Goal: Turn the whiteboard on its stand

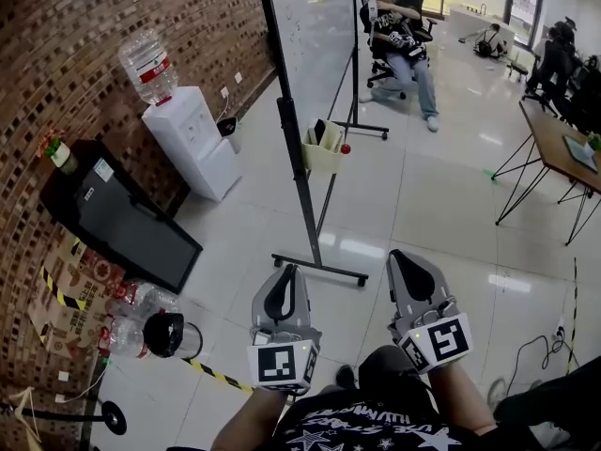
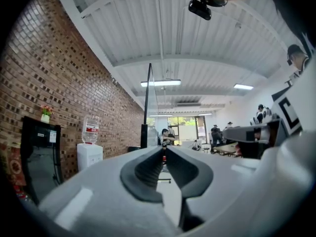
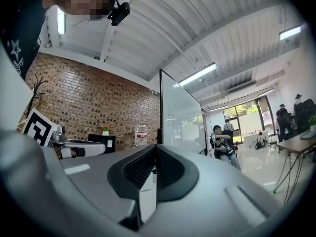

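The whiteboard [image 1: 315, 36] stood edge-on across the floor on its stand [image 1: 299, 177], well apart from both grippers. Approach looked to be the step in hand. The left gripper [image 1: 286, 272] and right gripper [image 1: 405, 256] hung low, jaws together on nothing. The next move probably called for walking up and gripping the board's near edge.

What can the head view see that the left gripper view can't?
Only the head view shows the plastic bottles on the floor by the wall, the striped floor tape and a loose cable. Only the left gripper view shows the ceiling and its lights. Both show the whiteboard, the water dispenser and the brick wall.
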Action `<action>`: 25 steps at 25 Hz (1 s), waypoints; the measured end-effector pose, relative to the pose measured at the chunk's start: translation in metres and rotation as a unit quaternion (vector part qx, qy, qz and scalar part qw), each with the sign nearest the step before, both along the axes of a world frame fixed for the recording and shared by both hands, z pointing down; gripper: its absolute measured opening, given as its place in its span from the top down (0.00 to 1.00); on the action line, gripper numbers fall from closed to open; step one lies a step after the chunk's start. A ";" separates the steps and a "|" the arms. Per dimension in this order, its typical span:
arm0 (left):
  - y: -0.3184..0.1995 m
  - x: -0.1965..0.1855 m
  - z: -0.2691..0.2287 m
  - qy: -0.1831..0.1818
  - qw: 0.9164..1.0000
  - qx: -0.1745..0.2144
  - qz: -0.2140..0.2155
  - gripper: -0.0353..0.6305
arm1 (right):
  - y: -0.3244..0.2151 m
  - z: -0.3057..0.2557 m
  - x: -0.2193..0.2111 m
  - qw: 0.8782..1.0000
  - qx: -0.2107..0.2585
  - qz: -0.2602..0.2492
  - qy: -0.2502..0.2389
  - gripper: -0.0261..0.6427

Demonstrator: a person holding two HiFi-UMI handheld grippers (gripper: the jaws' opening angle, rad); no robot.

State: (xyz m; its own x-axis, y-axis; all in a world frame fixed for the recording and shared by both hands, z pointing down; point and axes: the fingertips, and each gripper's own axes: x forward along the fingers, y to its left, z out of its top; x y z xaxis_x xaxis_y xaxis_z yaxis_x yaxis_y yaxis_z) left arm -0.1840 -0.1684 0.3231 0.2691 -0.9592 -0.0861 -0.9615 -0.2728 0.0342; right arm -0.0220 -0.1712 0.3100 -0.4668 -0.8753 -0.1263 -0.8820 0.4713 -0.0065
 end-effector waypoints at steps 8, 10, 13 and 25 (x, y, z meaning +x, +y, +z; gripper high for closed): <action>-0.015 0.002 0.006 0.003 1.000 -0.003 -0.007 0.92 | -0.021 -0.004 -0.005 1.000 0.016 -0.027 -0.001 0.95; -0.025 0.002 0.008 0.001 1.000 -0.009 -0.012 0.92 | -0.026 -0.007 -0.010 0.998 0.032 -0.052 -0.011 0.95; -0.045 0.002 0.008 -0.006 1.000 -0.009 -0.020 0.92 | -0.044 -0.010 -0.016 0.996 0.044 -0.071 -0.006 0.95; -0.146 0.036 -0.007 -0.024 0.999 0.006 -0.042 0.94 | -0.155 -0.012 0.018 0.993 0.031 -0.104 -0.037 0.95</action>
